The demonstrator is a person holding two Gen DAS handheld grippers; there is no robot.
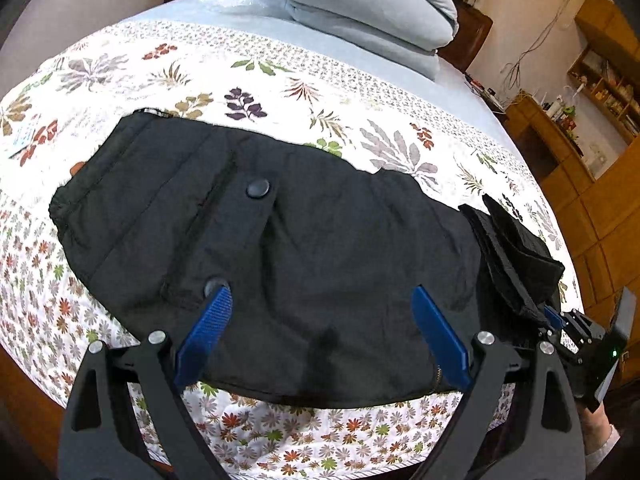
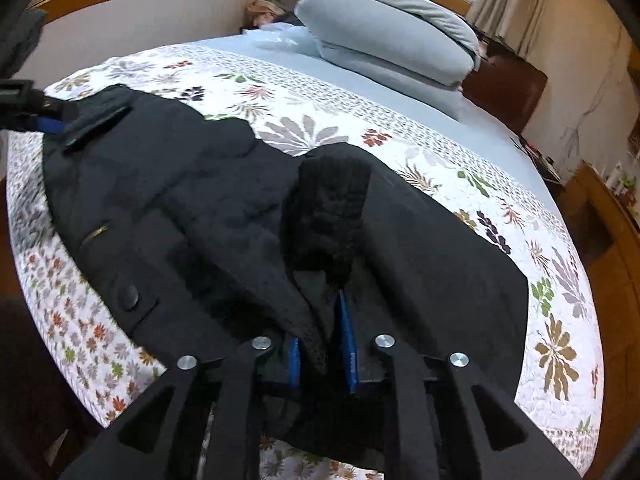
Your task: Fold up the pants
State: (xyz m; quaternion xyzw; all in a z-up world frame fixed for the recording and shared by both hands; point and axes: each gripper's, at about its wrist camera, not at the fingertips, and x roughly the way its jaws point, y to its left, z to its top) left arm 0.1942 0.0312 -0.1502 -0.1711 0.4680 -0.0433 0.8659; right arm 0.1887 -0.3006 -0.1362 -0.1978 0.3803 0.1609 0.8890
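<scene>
Pinching a bunched leg end of the black pants point(image 2: 224, 208), right gripper point(image 2: 322, 344) is nearly closed on fabric while left gripper point(image 1: 320, 328) hovers wide apart, empty, over the waist end; pants lie lengthwise across the bed point(image 1: 280, 80), right hand nearer the loose end.

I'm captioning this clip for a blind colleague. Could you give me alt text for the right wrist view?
The right gripper has a fuzzy-lined fold of the black pants between its narrowly parted blue fingers. The pants lie spread across a floral quilt on a bed, with folded grey bedding at the far end.
</scene>
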